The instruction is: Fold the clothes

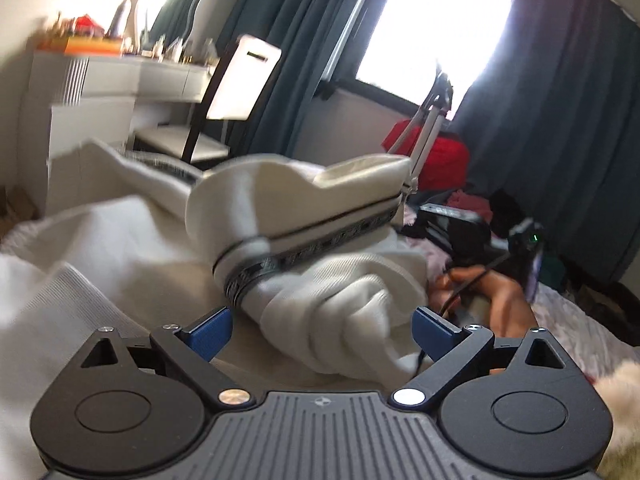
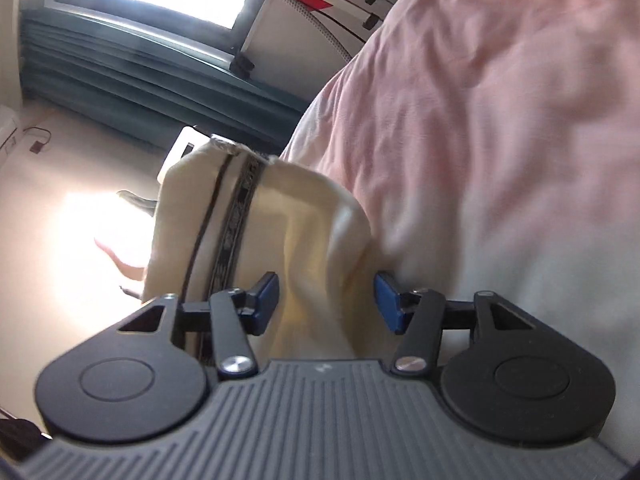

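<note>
**Cream garment bunched between spread fingers, over the bed**

The cream knitted garment with a black patterned trim band is soft, light and floppy; it will sag and slip wherever it is unsupported, so I judge the firmer banded edge or a corner the best place to take hold, not the loose bulk. In the left view its band runs from about 7 o'clock up to 2 o'clock, which is its long axis here; in the right view the band runs nearly 12 to 6. It lies heaped on the pink-and-white bedding.

The left gripper has its fingers spread, a fat fold lying between them unpinched. The right gripper is likewise released, cloth between its blue pads.

Beyond, dark teal curtains flank a bright window.
</note>
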A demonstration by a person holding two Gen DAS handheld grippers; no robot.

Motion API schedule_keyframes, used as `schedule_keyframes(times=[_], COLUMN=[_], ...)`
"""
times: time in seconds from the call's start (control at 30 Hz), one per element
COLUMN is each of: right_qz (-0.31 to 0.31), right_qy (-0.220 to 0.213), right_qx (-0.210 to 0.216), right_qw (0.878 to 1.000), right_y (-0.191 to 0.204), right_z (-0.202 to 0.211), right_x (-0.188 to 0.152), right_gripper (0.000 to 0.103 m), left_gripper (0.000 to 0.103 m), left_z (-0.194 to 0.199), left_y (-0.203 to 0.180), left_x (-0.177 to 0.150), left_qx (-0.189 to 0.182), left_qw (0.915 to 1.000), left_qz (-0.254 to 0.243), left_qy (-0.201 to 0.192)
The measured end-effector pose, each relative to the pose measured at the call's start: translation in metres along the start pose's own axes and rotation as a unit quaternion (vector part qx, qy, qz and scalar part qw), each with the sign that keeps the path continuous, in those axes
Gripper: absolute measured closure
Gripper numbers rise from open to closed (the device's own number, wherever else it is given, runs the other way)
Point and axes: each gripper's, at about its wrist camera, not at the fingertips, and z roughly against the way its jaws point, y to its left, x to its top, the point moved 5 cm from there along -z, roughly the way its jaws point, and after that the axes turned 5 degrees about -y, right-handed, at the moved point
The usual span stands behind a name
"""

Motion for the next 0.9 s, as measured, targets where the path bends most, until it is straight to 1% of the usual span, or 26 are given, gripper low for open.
schedule_keyframes(times=[0.07, 0.13, 0.23, 0.33, 0.4, 0.5, 0.6, 0.63, 0.7, 0.77, 0.8, 0.87, 0.9], right_qz=[0.021, 0.045, 0.081, 0.098, 0.12, 0.155, 0.175, 0.171, 0.14, 0.113, 0.114, 0.156, 0.182], right_qy=[-0.014, -0.031, -0.055, -0.107, -0.139, -0.189, -0.243, -0.26, -0.295, -0.313, -0.313, -0.319, -0.325], right_qx=[-0.006, -0.014, -0.025, -0.039, -0.061, -0.108, -0.174, -0.2, -0.246, -0.28, -0.295, -0.309, -0.311], right_qw=[1.0, 0.998, 0.995, 0.989, 0.981, 0.964, 0.938, 0.929, 0.913, 0.901, 0.896, 0.882, 0.874], right_y=[0.006, 0.012, 0.021, 0.027, 0.028, 0.023, 0.007, -0.001, -0.022, -0.035, -0.037, -0.027, -0.021], right_z=[0.004, 0.011, 0.022, 0.072, 0.109, 0.171, 0.23, 0.249, 0.29, 0.318, 0.329, 0.345, 0.349], right_x=[0.006, 0.013, 0.023, 0.055, 0.079, 0.123, 0.176, 0.195, 0.231, 0.262, 0.276, 0.292, 0.295], right_gripper=[0.091, 0.093, 0.094, 0.094, 0.094, 0.094, 0.094, 0.094, 0.094, 0.094, 0.094, 0.094, 0.095], left_gripper=[0.005, 0.005, 0.005, 0.005, 0.005, 0.005, 0.005, 0.005, 0.005, 0.005, 0.005, 0.005, 0.005], left_z=[-0.007, -0.012, -0.01, -0.004, 0.001, 0.008, 0.01, 0.011, 0.011, 0.01, 0.009, 0.006, 0.005], left_y=[0.003, 0.005, 0.003, -0.001, -0.004, -0.01, -0.018, -0.021, -0.025, -0.027, -0.028, -0.027, -0.026], left_x=[-0.005, -0.009, -0.009, -0.008, -0.006, -0.005, -0.007, -0.008, -0.009, -0.01, -0.011, -0.01, -0.01], left_qx=[-0.003, -0.005, -0.01, -0.017, -0.017, -0.023, -0.03, -0.032, -0.036, -0.041, -0.044, -0.046, -0.046], left_qw=[0.9999, 0.9998, 0.9999, 0.9999, 0.9998, 0.9994, 0.9987, 0.9984, 0.9979, 0.9975, 0.9973, 0.997, 0.9969], left_qz=[0.01, 0.016, 0.01, 0.001, -0.01, -0.023, -0.037, -0.042, -0.05, -0.053, -0.054, -0.058, -0.06], left_qy=[0.01, 0.015, 0.009, 0.001, -0.007, -0.015, -0.018, -0.02, -0.021, -0.021, -0.022, -0.021, -0.019])
